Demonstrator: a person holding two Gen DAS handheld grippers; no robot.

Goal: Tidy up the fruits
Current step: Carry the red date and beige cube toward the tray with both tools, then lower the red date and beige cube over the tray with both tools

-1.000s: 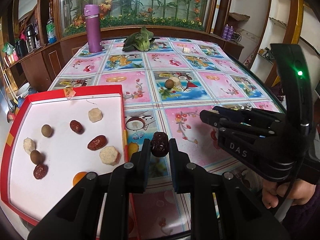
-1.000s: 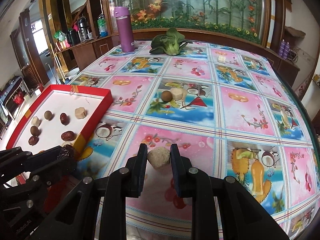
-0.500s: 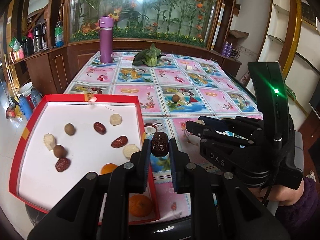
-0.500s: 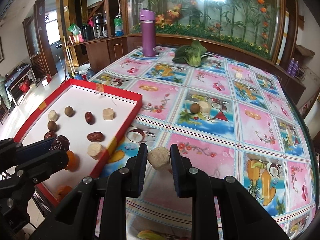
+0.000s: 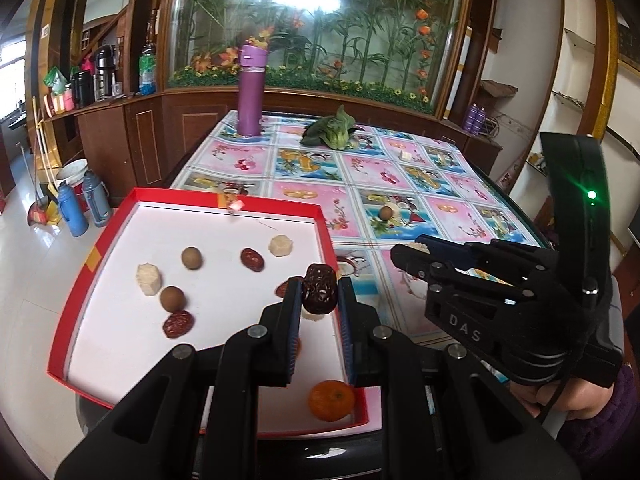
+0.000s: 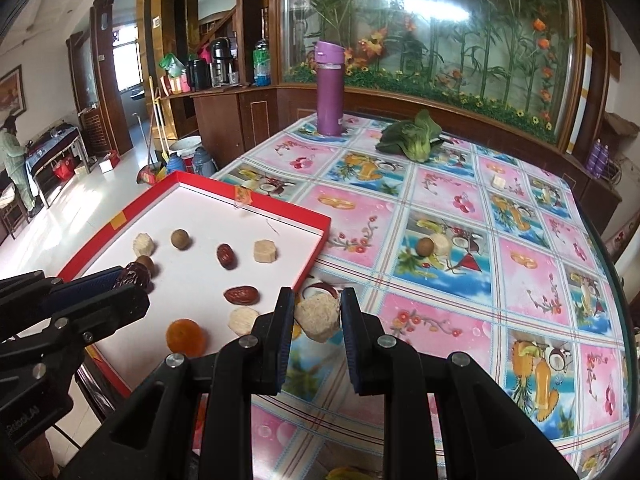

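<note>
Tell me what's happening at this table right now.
A person is sorting fruit into a red tray with two tools. The left hand-held gripper holds a dark date above the tray. The right hand-held gripper holds a pale chunk over the tablecloth beside it. One longan and another chunk remain out on the table.

— How does the left gripper (image 5: 319, 300) stand?
— Raised, its two fingers (image 5: 291, 312) pressed in on a small dark piece pinched at their tips.
— And the right gripper (image 6: 316, 316)?
— Raised too, just beside the left one, fingers (image 6: 282, 316) clamped on a pale chunk. A hand (image 5: 576, 402) in a purple sleeve grips its handle from below.
</note>
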